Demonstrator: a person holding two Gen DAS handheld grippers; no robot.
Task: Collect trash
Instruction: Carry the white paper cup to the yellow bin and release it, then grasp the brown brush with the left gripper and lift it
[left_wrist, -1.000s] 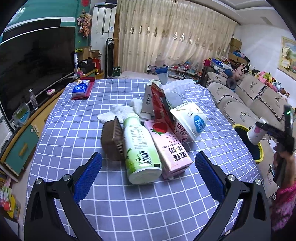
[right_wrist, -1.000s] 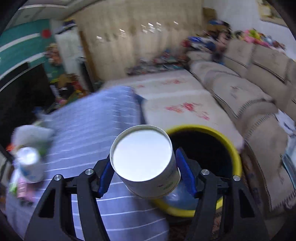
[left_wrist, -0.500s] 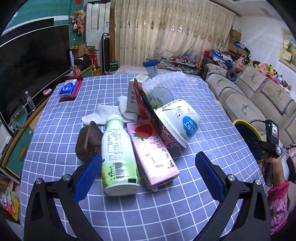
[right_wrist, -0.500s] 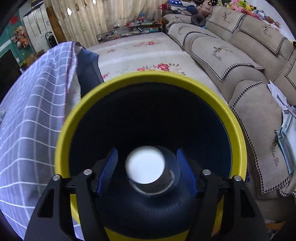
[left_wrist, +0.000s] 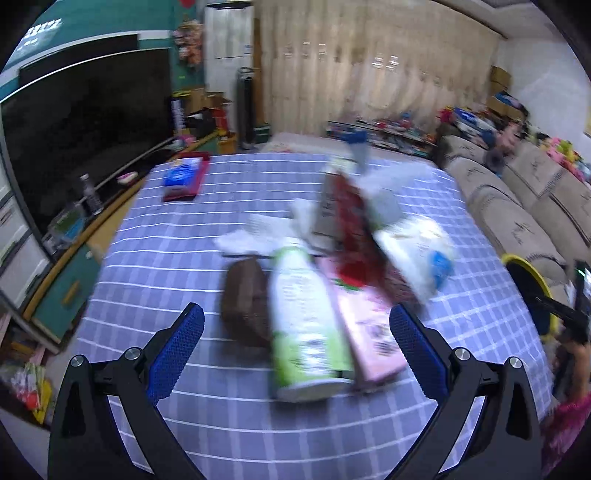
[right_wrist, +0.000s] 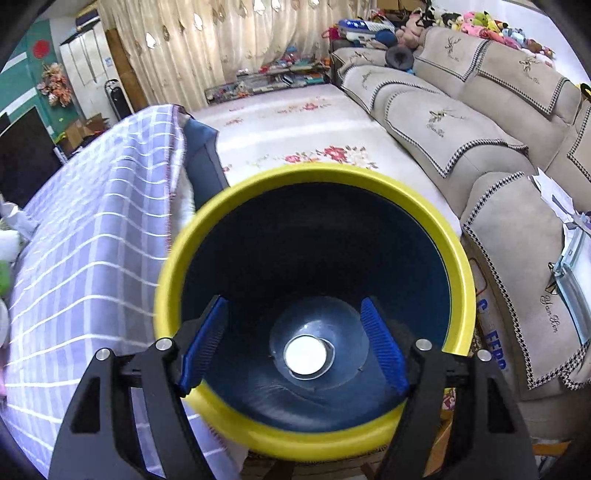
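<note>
Now the right tool (right_wrist: 293, 349) hangs over the mouth of the yellow-rimmed bin (right_wrist: 314, 432). Its jaws have just been opening, they stand wide apart, and nothing is between them. The white cup (right_wrist: 306, 354) lies at the bottom of the bin, well below the blue pads. To finish this step well, the person should probably lift the tool straight up, clear of the rim, before swinging toward the desk (left_wrist: 236, 421). The right tool points steeply down into the bin, beside the hanging checkered cloth. The left tool (left_wrist: 295, 349) is also released and empty; it tilts down over the desk toward the green-and-white bottle (left_wrist: 308, 332) and the pink carton (left_wrist: 369, 339), which lie side by side between its pads in the view. The picture is blurred, so no contact can be judged.
</note>
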